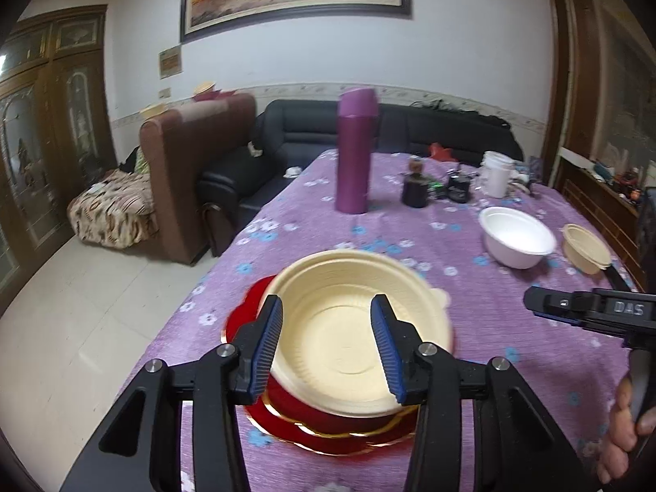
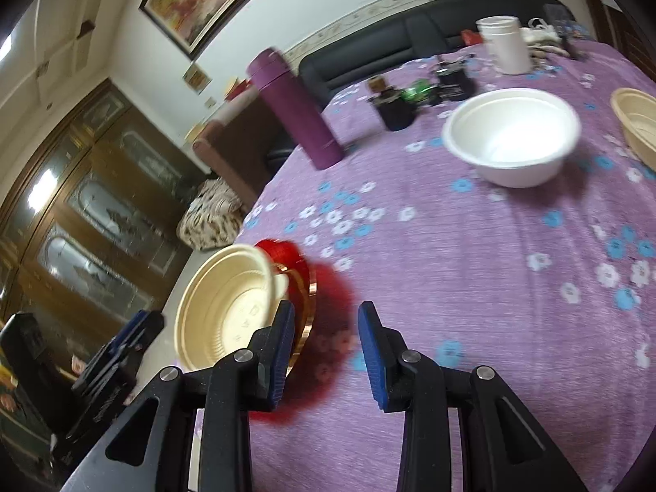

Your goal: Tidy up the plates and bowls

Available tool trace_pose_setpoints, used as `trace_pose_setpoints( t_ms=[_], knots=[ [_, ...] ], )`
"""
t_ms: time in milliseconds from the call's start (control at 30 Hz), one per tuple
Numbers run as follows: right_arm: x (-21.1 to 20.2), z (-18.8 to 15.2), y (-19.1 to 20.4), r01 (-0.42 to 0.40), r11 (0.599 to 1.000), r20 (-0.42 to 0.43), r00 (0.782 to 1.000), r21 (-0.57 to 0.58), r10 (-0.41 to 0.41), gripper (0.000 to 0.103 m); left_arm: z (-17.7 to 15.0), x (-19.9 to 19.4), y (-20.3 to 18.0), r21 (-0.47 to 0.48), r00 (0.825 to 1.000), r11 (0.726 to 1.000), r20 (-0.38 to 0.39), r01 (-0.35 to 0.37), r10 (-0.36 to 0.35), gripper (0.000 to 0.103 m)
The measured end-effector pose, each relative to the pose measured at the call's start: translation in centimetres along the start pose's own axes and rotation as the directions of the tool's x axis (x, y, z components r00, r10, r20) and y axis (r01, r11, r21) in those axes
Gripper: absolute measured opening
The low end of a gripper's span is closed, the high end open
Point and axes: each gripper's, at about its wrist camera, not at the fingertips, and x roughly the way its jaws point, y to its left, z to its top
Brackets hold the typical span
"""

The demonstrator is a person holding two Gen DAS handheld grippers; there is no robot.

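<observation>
A cream plate [image 1: 348,328] lies on a red plate with a gold rim [image 1: 328,430] near the table's left edge. My left gripper [image 1: 326,348] is open just above them, its fingers apart over the cream plate, holding nothing. The stack also shows in the right wrist view: cream plate [image 2: 221,311], red plate [image 2: 295,262]. My right gripper [image 2: 326,352] is open and empty above the cloth, right of the stack; it shows from the side in the left wrist view [image 1: 545,307]. A white bowl [image 1: 516,238] [image 2: 512,135] and a cream bowl [image 1: 584,246] [image 2: 637,123] stand farther right.
The table has a purple flowered cloth [image 2: 471,287]. A tall purple flask [image 1: 354,147] [image 2: 297,110] stands behind the stack. Dark small jars [image 1: 414,188] and a white container [image 1: 496,174] stand at the back. The table's left edge drops to the floor [image 1: 82,328].
</observation>
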Motion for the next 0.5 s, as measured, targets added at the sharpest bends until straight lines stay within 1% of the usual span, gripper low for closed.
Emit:
trace_pose_setpoints(
  t_ms=[100,267,367,400,500],
  knots=[
    [-1.2,-0.1,-1.5,0.008,0.999,0.015,1.000,0.034,-0.009,0.035,0.2,-0.7,-1.8,0.035,0.999,0.999,0.008,0.038,-0.038,0.045],
    [-3.6,0.4,-3.8,0.032,0.997,0.059,0.998,0.076,-0.036,0.035,0.5,-0.8,-5.4,0.077,0.987,0.984,-0.030,0.161,-0.159,0.046],
    [-5.2,1.4,-5.6,0.061,0.991,0.092,0.993,0.115,-0.072,0.035,0.7,0.2,-7.6,0.090,0.967,0.965,-0.082,0.247,-0.240,0.046],
    [-5.6,1.8,-6.3,0.068,0.989,0.097,0.992,0.131,-0.081,0.035,0.9,0.9,-8.6,0.090,0.957,0.956,-0.107,0.279,-0.269,0.046],
    [-6.6,3.2,-8.3,0.100,0.981,0.117,0.986,0.167,-0.121,0.035,1.4,2.3,-11.2,0.098,0.933,0.935,-0.157,0.340,-0.323,0.046]
  ],
)
